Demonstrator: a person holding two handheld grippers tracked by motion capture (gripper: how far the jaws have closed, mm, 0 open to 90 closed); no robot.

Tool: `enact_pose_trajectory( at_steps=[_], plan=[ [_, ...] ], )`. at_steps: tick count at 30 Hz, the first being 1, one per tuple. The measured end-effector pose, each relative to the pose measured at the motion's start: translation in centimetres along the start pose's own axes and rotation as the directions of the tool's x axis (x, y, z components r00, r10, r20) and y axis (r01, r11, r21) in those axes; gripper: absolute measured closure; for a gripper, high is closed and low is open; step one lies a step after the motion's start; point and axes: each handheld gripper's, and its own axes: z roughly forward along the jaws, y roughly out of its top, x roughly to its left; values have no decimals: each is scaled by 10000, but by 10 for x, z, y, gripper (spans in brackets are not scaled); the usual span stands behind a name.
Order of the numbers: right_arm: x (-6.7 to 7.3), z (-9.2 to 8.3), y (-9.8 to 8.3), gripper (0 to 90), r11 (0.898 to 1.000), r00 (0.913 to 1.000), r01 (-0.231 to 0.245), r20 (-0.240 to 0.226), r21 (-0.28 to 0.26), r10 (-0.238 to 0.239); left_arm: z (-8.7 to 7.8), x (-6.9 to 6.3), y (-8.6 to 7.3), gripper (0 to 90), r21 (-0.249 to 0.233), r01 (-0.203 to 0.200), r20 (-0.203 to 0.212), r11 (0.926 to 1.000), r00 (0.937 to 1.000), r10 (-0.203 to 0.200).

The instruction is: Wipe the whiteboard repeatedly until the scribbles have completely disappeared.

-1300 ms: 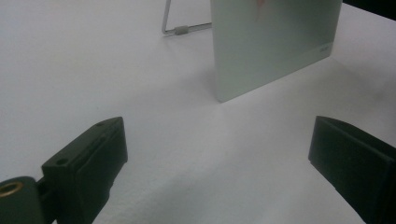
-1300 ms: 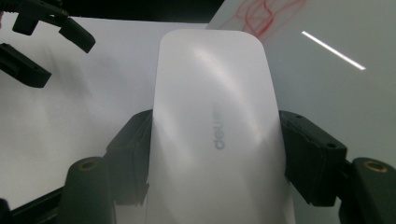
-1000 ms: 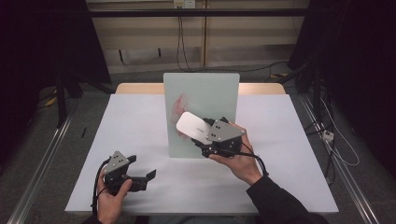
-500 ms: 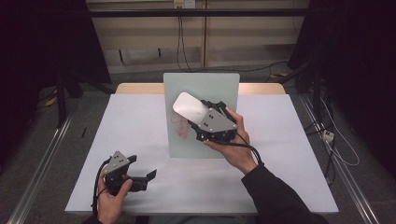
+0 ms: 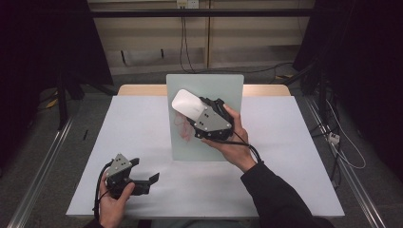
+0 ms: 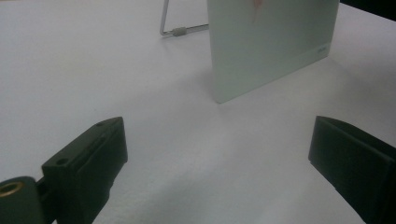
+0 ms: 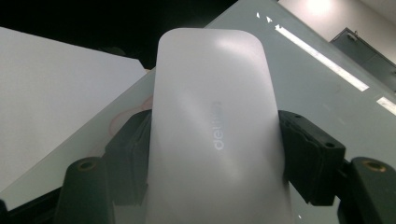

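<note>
Centre frame, the right gripper point(image 5: 192, 108) clamps a white eraser point(image 5: 186, 103) against the glass board point(image 5: 223, 88); a hard push could topple it. Left gripper point(image 5: 145, 176) wide, empty.

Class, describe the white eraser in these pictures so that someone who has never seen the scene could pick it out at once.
Start at the white table, then find the pale green board standing upright at its middle. In front of the board's upper left, the right gripper holds the eraser by its long sides. It is the one smooth white rounded oblong, unlike the flat board and black grippers.
</note>
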Motion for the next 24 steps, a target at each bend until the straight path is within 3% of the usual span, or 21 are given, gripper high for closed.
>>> enact_pose_trajectory(
  at_steps=[12, 24],
  plan=[
    [5, 6, 0, 313, 9985, 9998, 191, 53, 516, -194, 0, 0, 0, 44, -3, -13, 30, 10000, 10000, 14],
    [34, 10, -10, 313, 9942, 9944, 209, -1056, 1060, -97, 0, -1, 0, 44, 50, -28, 35, 10000, 10000, 27]
  ],
)
